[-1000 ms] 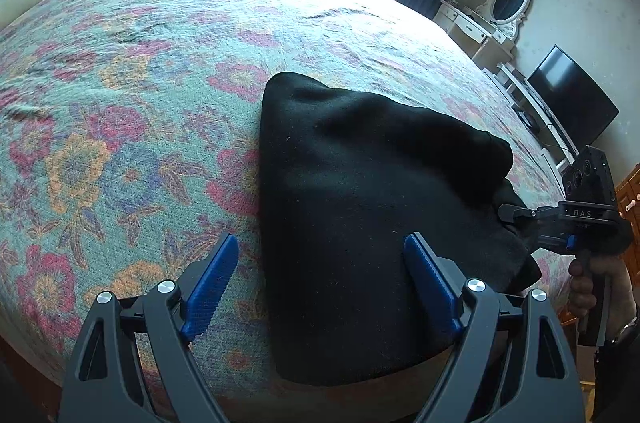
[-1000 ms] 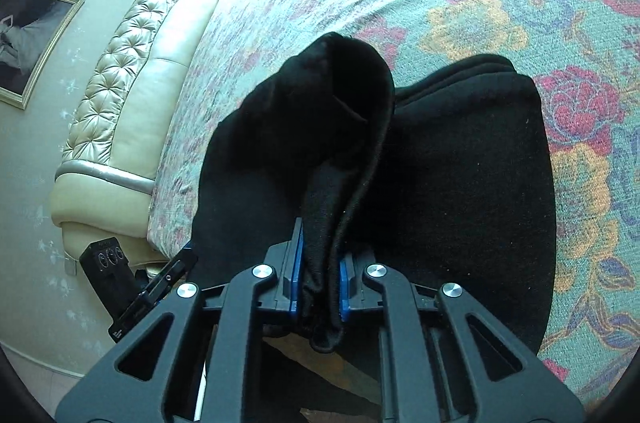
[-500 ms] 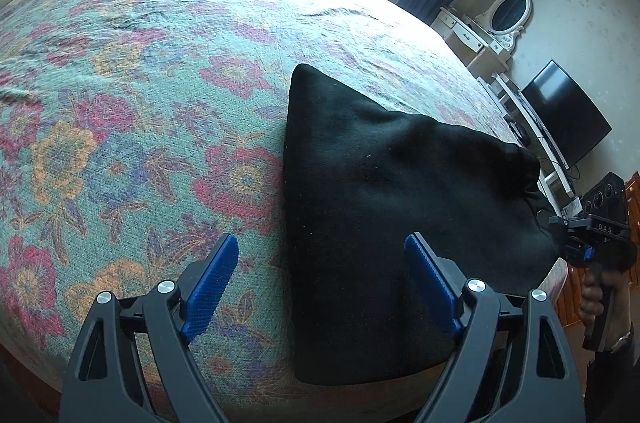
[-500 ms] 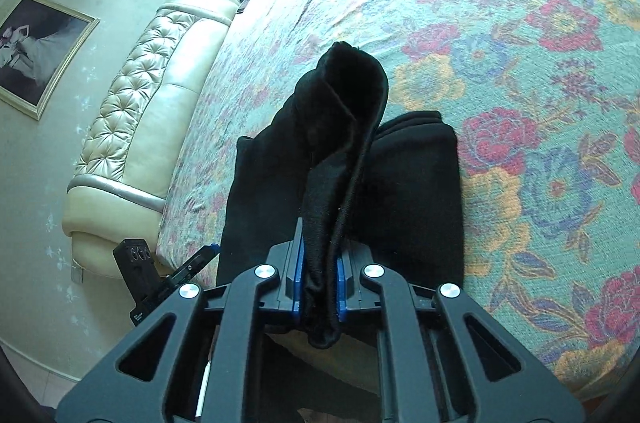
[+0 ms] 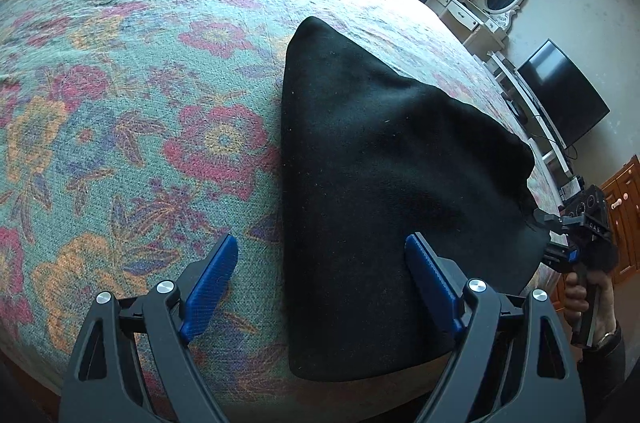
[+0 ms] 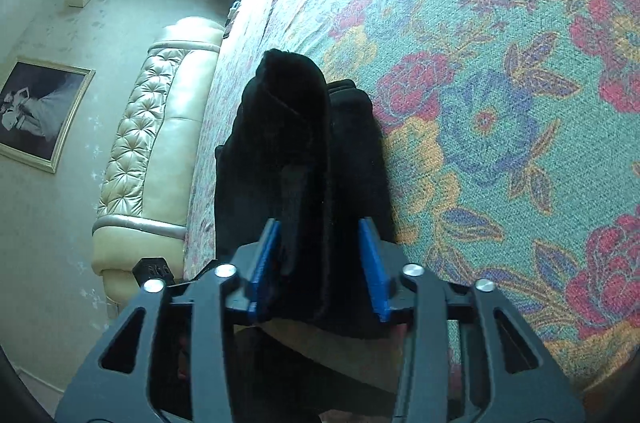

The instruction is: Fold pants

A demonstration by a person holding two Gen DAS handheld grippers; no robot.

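Pants: folded black fabric pants (image 5: 384,191), long axis running away across floral bed (image 5: 140,111).
Left tool (image 5: 320,283): spread wide, holding nothing.
Right tool (image 6: 320,263): parted, straddling pants' edge.

Pants (image 5: 384,183) folded, lying on bed (image 5: 132,95) near its front edge. Left gripper (image 5: 320,283) before pants – left finger over bedspread, right finger over pants' near part, nothing between them. Right gripper (image 6: 318,263) at pants' right end, fingers apart on either side of raised fold of pants (image 6: 292,127). Headboard (image 6: 160,127) left of bed in right wrist view, framed picture (image 6: 38,111) on wall left of it. Dressing table (image 5: 476,11) and television (image 5: 564,95) beyond bed's far right corner.
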